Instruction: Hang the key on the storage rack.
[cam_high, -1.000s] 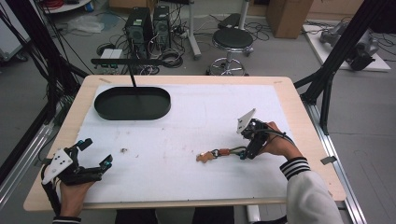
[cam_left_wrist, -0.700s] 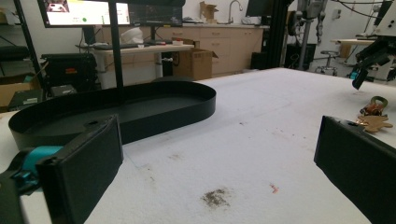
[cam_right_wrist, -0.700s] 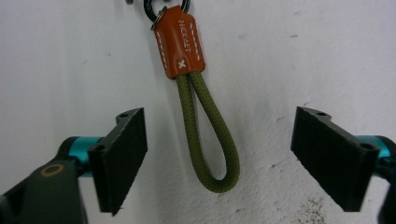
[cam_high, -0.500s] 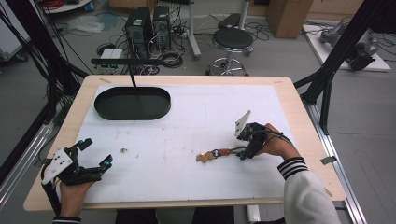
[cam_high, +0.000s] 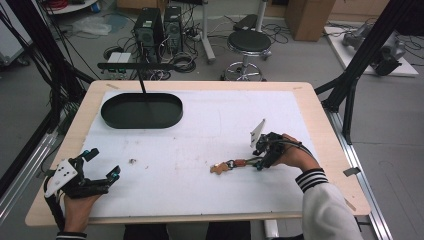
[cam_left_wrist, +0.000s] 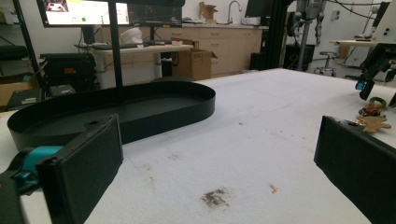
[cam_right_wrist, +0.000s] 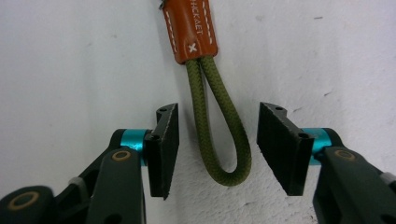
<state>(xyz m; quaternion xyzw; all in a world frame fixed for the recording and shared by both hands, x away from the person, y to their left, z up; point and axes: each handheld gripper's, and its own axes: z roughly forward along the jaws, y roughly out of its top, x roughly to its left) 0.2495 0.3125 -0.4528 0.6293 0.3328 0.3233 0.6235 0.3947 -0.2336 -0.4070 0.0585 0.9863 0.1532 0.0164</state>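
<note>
A keychain lies on the white mat right of centre, with a tan charm at its left end. Its brown leather tag joins an olive cord loop. My right gripper is open and set low over the mat, one jaw on each side of the loop without touching it. The high view shows the right gripper at the keychain's right end. My left gripper rests open near the table's front left with nothing between its jaws. From the left gripper view, the keychain lies far right.
A black oval tray sits at the back left of the mat, with a thin black stand rising at its far rim. A small dark stain marks the mat near the left gripper. The wooden table edge runs along the front.
The right gripper has eased slightly down and left around the keychain's cord loop. The left gripper and the keychain have stayed put.
</note>
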